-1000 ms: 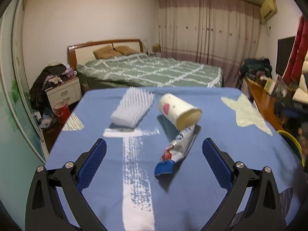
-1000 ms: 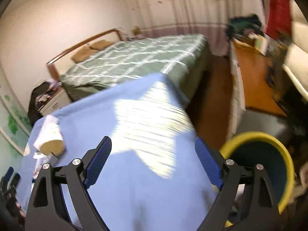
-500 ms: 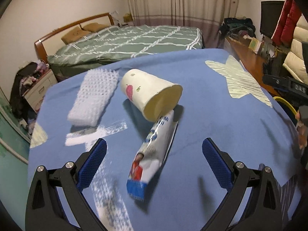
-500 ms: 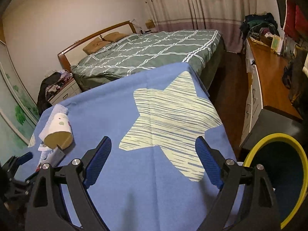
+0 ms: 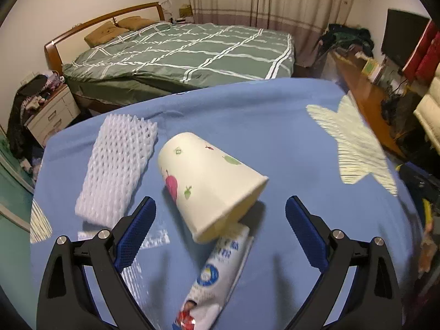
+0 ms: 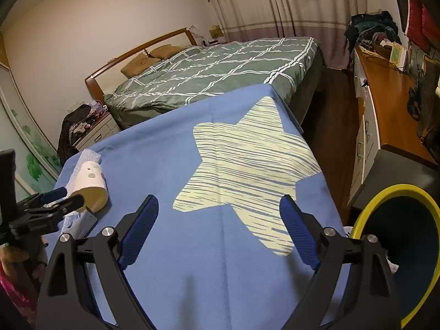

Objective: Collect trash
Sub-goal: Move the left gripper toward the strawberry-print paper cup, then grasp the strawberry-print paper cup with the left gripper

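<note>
A white paper cup (image 5: 209, 187) with fruit prints lies on its side on the blue tablecloth (image 5: 275, 126). Its mouth rests over a white squeezed tube (image 5: 220, 272). To the cup's left is a white foam net sleeve (image 5: 118, 165). My left gripper (image 5: 220, 203) straddles the cup; its jaws are closing, with the cup between them and the pads clear of it. My right gripper (image 6: 219, 202) hangs open over the pale star print (image 6: 247, 165) with nothing between its fingers. The right wrist view shows the cup (image 6: 92, 177) and the left gripper (image 6: 63, 198) at far left.
A yellow-rimmed bin (image 6: 365, 214) stands on the floor past the table's right edge. Beyond the table are a green checked bed (image 5: 192, 52), a nightstand (image 5: 52, 112) at left and a wooden desk (image 6: 390, 93) at right.
My left gripper has moved forward over the tube until the cup lies between its fingers. In the right wrist view the left gripper has come in beside the cup.
</note>
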The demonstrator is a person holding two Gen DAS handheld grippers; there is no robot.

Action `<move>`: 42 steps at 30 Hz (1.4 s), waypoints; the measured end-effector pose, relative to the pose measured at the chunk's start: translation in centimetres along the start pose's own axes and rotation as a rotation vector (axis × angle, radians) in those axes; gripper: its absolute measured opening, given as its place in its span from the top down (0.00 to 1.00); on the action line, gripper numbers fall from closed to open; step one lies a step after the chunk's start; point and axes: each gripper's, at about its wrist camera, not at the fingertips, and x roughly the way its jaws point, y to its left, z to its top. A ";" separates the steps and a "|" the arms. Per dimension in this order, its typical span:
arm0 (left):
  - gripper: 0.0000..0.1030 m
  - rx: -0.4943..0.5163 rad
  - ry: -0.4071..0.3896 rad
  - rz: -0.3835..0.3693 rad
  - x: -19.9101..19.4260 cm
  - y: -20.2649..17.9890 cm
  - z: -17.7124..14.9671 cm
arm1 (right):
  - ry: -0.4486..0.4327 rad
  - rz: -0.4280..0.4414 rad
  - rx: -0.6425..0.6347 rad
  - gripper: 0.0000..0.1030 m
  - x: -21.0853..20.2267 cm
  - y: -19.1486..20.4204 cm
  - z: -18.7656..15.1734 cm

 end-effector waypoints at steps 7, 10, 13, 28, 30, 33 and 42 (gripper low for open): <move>0.10 0.013 0.054 0.022 1.4 -0.2 0.4 | 0.005 0.020 -0.003 0.18 -0.1 0.1 0.1; 0.10 -0.025 0.074 -0.010 2.0 0.1 1.2 | 0.012 0.024 -0.007 0.18 0.0 0.2 0.1; 0.09 -0.043 0.096 0.004 2.9 0.2 2.1 | 0.014 0.028 -0.001 0.18 0.0 0.1 0.2; 0.36 -0.012 0.102 0.021 2.9 -0.6 2.7 | 0.019 0.063 0.012 0.18 -0.1 0.1 0.0; 0.39 -0.005 0.087 0.009 2.1 -0.7 2.4 | 0.019 0.061 0.013 0.18 -0.1 0.0 0.1; 0.64 0.021 0.051 0.002 0.4 -1.3 1.7 | 0.016 0.061 0.013 0.18 -0.1 0.0 0.0; 0.62 0.059 0.042 -0.033 -1.8 -3.3 0.4 | 0.015 0.038 -0.001 0.18 0.1 0.1 0.1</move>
